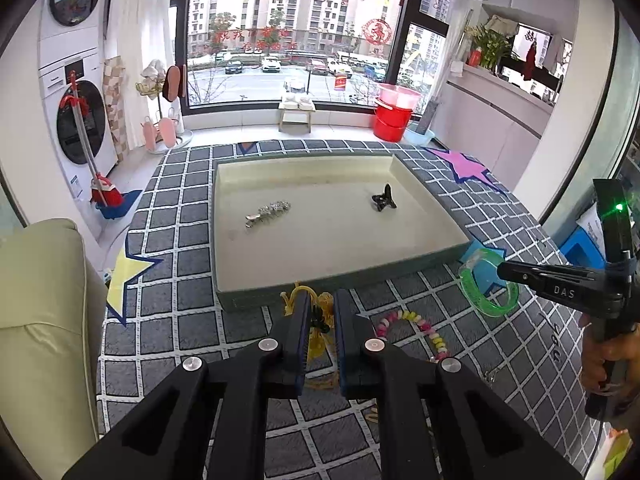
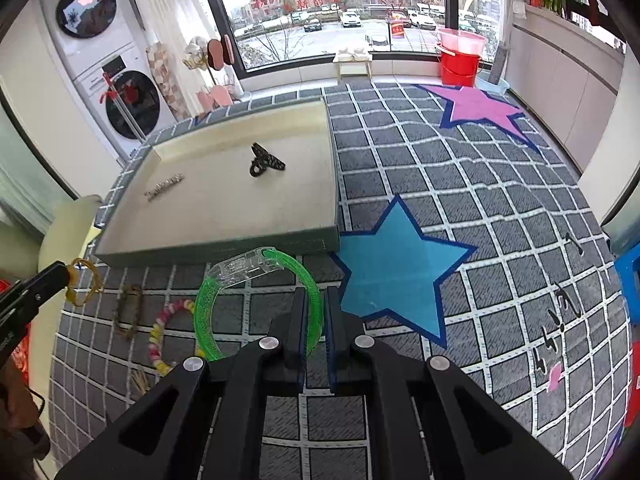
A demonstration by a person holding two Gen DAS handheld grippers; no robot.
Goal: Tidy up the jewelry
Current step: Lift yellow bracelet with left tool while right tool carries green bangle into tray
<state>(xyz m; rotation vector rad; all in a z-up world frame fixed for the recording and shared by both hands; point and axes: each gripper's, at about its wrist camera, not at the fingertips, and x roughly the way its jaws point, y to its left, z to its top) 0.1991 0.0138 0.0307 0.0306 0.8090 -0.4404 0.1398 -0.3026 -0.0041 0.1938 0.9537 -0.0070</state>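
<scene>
Above the grid-patterned mat point(image 2: 400, 184), we pinch a yellow coil band point(image 1: 316, 320) in the left tongs point(image 1: 320, 312) and a green bangle point(image 2: 256, 280) in the right tongs point(image 2: 316, 312), either liable to slip short of the tray point(image 1: 440, 200).

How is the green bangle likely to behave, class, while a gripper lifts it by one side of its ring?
The green bangle probably stays stiff: pinched in the right gripper, its ring keeps its round shape. It looks like thin translucent plastic, so likely light. Its clear clasp block sits far from the grip, so it may swing or twist.
</scene>
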